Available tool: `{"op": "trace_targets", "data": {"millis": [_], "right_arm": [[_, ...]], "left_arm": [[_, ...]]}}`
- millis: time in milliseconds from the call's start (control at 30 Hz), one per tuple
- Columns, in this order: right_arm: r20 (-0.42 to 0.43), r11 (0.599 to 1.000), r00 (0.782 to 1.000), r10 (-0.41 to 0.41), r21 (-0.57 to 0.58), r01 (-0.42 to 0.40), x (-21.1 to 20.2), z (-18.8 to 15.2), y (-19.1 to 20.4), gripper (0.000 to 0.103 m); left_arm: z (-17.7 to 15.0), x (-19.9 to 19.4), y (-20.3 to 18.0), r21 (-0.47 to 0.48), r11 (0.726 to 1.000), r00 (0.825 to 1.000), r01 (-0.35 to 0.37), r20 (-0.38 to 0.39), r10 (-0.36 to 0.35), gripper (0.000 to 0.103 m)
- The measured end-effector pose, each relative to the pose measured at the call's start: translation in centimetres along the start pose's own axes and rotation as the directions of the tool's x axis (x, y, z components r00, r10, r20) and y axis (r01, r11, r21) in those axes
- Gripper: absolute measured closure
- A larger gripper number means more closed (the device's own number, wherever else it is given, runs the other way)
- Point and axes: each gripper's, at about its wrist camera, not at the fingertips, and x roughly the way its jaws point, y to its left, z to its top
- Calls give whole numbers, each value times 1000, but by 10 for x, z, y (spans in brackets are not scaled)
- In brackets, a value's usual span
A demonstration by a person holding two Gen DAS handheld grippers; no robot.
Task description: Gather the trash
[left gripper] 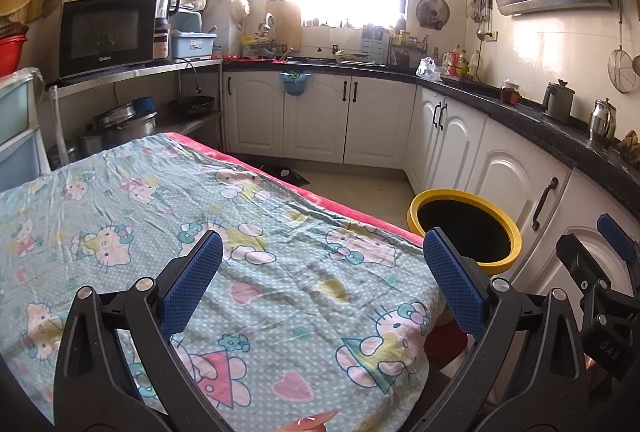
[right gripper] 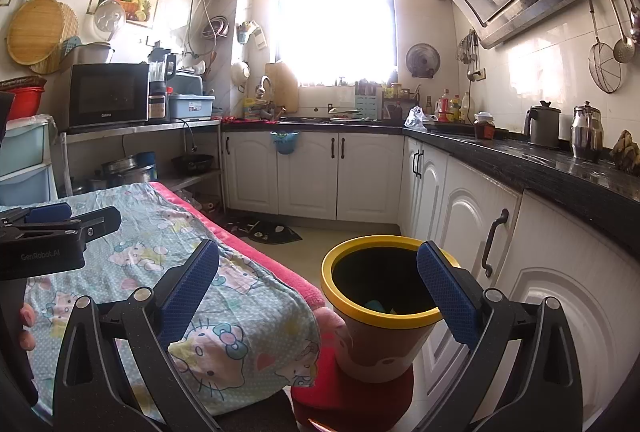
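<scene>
A yellow-rimmed trash bin (right gripper: 380, 308) with a dark inside stands on a red stool beside the table; small pale blue scraps lie at its bottom. The same bin (left gripper: 466, 228) shows past the table's right edge in the left wrist view. My left gripper (left gripper: 320, 268) is open above the cartoon-print tablecloth (left gripper: 248, 264), nothing between its blue pads. My right gripper (right gripper: 318, 274) is open too, hovering over the table corner and the bin's near rim, holding nothing. No loose trash shows on the cloth.
White cabinets (right gripper: 472, 216) under a black counter (right gripper: 560, 168) run close along the right of the bin. A shelf with a microwave (right gripper: 108, 94) and pots stands at the left. A dark mat (right gripper: 268, 228) lies on the floor ahead.
</scene>
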Motion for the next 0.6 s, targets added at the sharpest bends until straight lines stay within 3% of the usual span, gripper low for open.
{"op": "trace_targets", "data": {"millis": [600], "right_arm": [[0, 1000, 1000, 0, -1, 0, 0, -1, 0, 6]], "left_arm": [[-1, 0, -2, 1, 1000, 1000, 0, 0, 0, 11]]}}
